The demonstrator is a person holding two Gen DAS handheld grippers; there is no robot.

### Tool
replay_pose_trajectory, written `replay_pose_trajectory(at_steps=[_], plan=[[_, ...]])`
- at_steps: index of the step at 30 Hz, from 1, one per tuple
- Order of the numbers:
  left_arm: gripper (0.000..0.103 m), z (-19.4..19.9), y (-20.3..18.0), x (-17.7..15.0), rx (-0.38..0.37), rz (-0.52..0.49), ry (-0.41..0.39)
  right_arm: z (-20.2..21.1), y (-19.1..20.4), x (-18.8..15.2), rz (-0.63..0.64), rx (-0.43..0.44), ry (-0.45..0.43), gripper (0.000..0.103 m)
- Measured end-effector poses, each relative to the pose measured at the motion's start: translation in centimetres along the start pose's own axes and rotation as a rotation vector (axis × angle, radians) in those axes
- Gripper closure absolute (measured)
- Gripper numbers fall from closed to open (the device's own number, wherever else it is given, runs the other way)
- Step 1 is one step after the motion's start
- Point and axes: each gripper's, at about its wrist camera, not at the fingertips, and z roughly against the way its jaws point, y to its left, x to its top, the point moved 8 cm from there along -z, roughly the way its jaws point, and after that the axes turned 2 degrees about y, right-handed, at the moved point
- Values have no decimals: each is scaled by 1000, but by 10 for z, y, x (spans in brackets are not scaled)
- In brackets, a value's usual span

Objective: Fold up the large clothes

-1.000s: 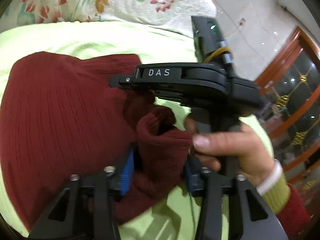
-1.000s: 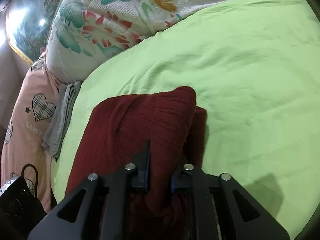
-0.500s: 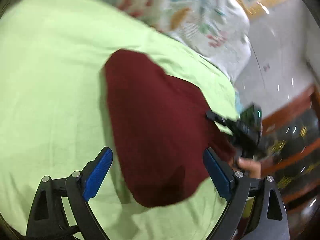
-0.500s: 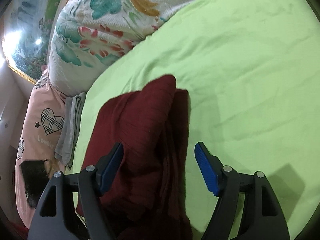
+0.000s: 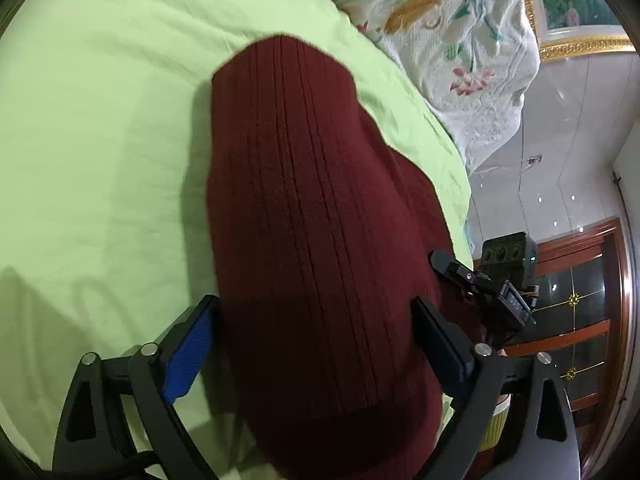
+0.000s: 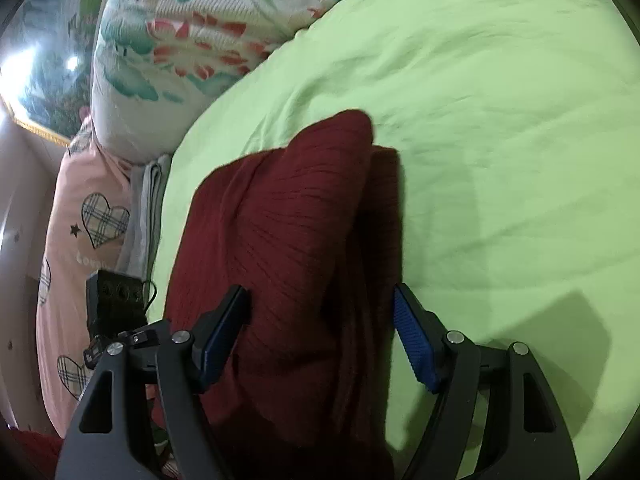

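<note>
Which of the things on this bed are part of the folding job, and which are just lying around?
Part of the job:
- dark red sweater
- green bedsheet it lies on

Just lying about:
- floral quilt
- pink heart-print pillow
- folded grey cloth

You have a dark red ribbed sweater (image 5: 312, 216) on a plain lime-green bed sheet (image 5: 100, 120). Beyond the sweater lies a white quilt (image 6: 192, 40) with teal, red and orange flowers; beside it, a pink pillow (image 6: 80, 216) with plaid hearts.
</note>
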Motion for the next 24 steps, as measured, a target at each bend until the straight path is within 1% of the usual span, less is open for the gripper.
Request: replay_pose_trajectory(at_steps=[2, 3, 4, 5, 7, 8, 9, 11, 12, 14, 16, 19, 22, 24], plan=[[6, -13, 0, 1, -12, -5, 22, -4, 1, 1, 4, 7, 11, 30], [6, -18, -3, 3, -7, -19, 23, -6, 1, 2, 4, 7, 12, 35], [7, -21, -6, 4, 7, -41, 21, -8, 0, 1, 9, -4, 17, 45], [10, -25, -9, 4, 25, -63, 22, -10, 0, 0, 15, -15, 25, 49], [16, -28, -11, 6, 31, -88, 20, -13, 2, -3, -2, 16, 37, 67], [20, -27, -12, 7, 25, -91, 14, -14, 3, -5, -18, 33, 37, 68], [23, -25, -13, 7, 18, -93, 8, -13, 5, -7, -25, 30, 24, 70], [31, -17, -14, 6, 4, -102, -11, -10, 13, -10, -14, 12, 5, 72], [33, -13, -14, 5, 1, -105, -18, -8, 21, -12, -5, 3, -9, 73], [39, -2, -17, 1, -7, -114, -30, -5, 35, -14, 5, 16, -31, 73], [40, 13, -19, -4, -10, -124, -46, -3, 57, -18, 23, 46, -49, 74], [42, 49, -15, -11, -1, -135, -90, -13, 90, -27, 57, 71, -43, 74], [42, 93, 0, -15, 33, -137, -130, -34, 122, -37, 71, 132, -18, 74], [42, 126, 15, -15, 65, -125, -155, -55, 146, -44, 74, 197, 3, 74]])
